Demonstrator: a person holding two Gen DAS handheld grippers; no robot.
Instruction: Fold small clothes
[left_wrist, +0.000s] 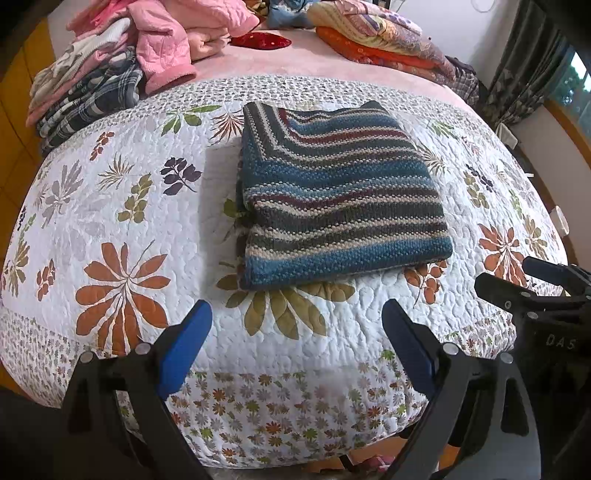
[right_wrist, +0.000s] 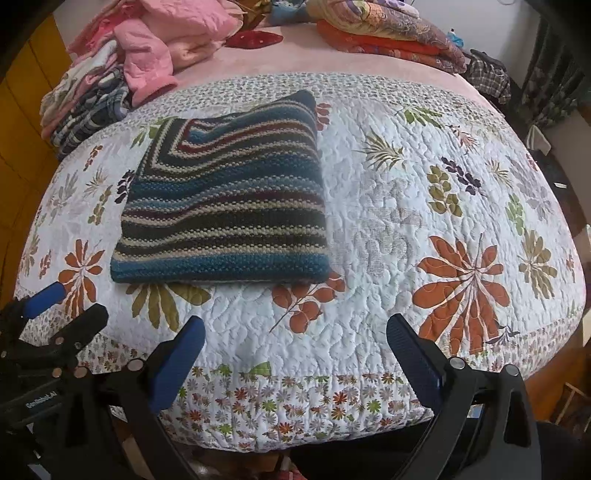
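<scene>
1. Room: a bedroom, with dark patterned curtains (left_wrist: 517, 74) and a window at the far right, and yellow-orange panelling along the left edge.
2. Bed (left_wrist: 332, 70): its far half shows a bare pink sheet. The near half is covered by a white quilt (left_wrist: 332, 343) printed with leaves and flowers, which carries the work.
3. Far edge of the bed: a pile of pink and plaid clothes (left_wrist: 110, 62) at the left, a stack of orange and patterned bedding (left_wrist: 380, 40) at the right, and a small red item between them. All lie well apart from the work area.
4. Striped sweater (left_wrist: 332, 199): it lies flat on the quilt as a thick, roughly square packet, and appears already folded. The stripes run across the view; the near edge is a blue band. It is touched by neither gripper.
5. Left gripper (left_wrist: 297, 332): open, fingers spread wide, holding nothing. The sweater lies straight ahead of it and near, its blue edge just beyond the fingertips.
6. Right gripper (right_wrist: 295, 343): open likewise and empty. From this side the sweater lies ahead and to the left, with bare quilt directly in front.
7. Judgement: the left gripper is the better placed for the sweater. Any further move would probably be to set the packet aside, or to fetch a garment from the far left pile.
</scene>
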